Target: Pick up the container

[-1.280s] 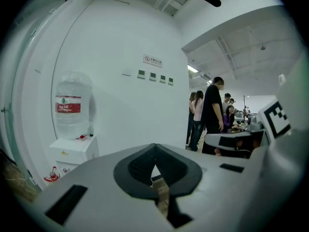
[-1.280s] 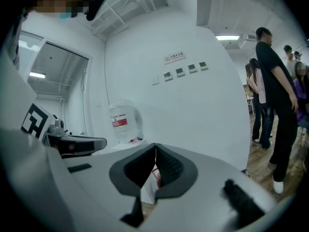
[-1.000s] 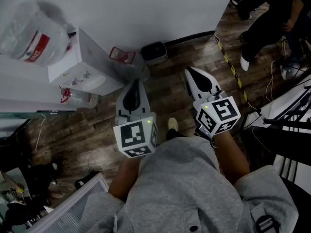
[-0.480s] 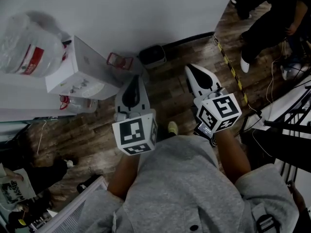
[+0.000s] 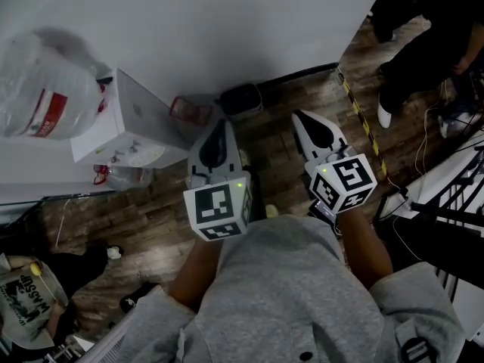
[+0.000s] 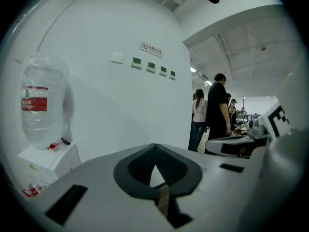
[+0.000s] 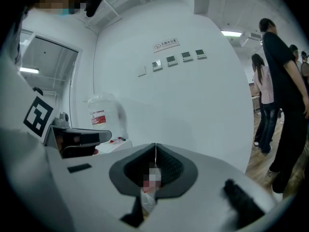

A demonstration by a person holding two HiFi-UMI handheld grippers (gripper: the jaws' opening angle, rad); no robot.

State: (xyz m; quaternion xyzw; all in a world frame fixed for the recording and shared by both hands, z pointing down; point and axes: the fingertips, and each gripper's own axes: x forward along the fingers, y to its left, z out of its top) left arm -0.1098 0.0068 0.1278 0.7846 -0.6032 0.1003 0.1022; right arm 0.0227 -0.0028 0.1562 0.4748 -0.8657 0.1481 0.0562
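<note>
White wall [image 5: 227, 21] ahead. Closed and empty: left gripper [image 5: 219, 125], right gripper [image 5: 299, 116]. Likely container (water jug [image 5: 38, 82] atop dispenser [image 5: 140, 119]) well off left, untouched. Turn toward it, open jaws early.

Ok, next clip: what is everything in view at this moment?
water bottle: one, clear with a red label, on top of the dispenser, left.
dispenser: one, white, against the wall.
box: one, black, on the floor at the foot of the wall.
tape: one strip, yellow and black, on the wood floor, right.
wall panels: four, small, in a row.
bystanders: at least two, standing right.
left gripper: white, shut, empty.
right gripper: white, shut, empty.
</note>
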